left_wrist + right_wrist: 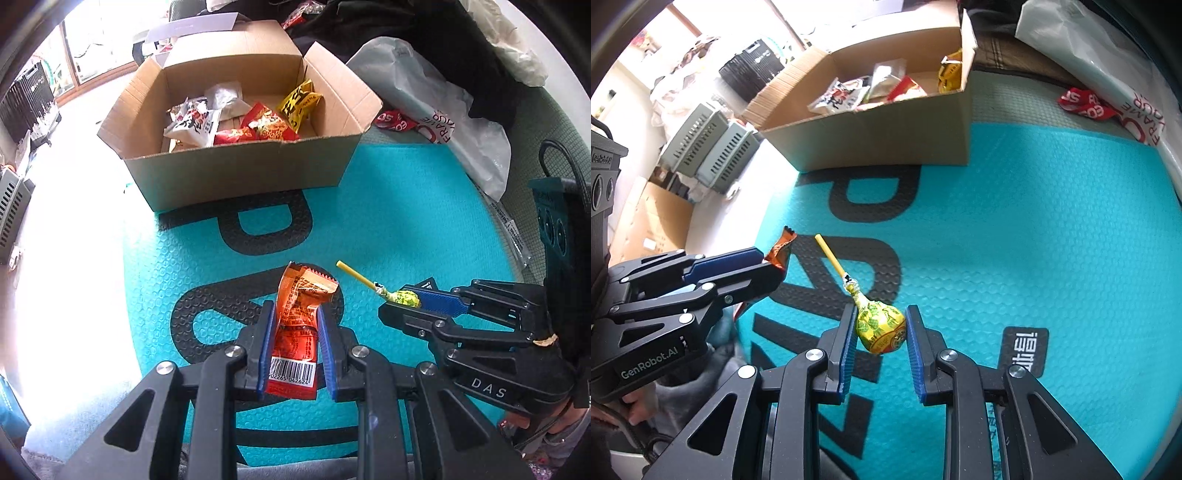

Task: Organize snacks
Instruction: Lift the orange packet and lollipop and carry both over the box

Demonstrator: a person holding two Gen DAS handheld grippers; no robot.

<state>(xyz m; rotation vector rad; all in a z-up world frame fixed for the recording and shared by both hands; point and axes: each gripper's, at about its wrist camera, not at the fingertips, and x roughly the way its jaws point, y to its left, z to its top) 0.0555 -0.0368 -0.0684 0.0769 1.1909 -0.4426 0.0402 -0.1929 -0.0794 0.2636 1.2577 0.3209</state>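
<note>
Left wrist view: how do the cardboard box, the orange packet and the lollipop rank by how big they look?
1. Cardboard box, largest by far, though farthest away.
2. Orange packet, held in the left gripper close to the camera, which inflates it.
3. Lollipop, smallest, in the right gripper.

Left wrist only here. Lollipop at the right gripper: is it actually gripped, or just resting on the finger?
Observer: Gripped. In the right wrist view the lollipop has its wrapped head pinched between both pads of the right gripper, stick pointing forward.
Operator: Any print under the right gripper? My view hides that patch.
Observer: Yes, a small black label with white characters on the teal mat, just right of the right finger.
Operator: How does my packet look from that side?
Observer: Only the crimped orange tip of the orange packet sticks out past the fingers of the left gripper; the rest is hidden.
</note>
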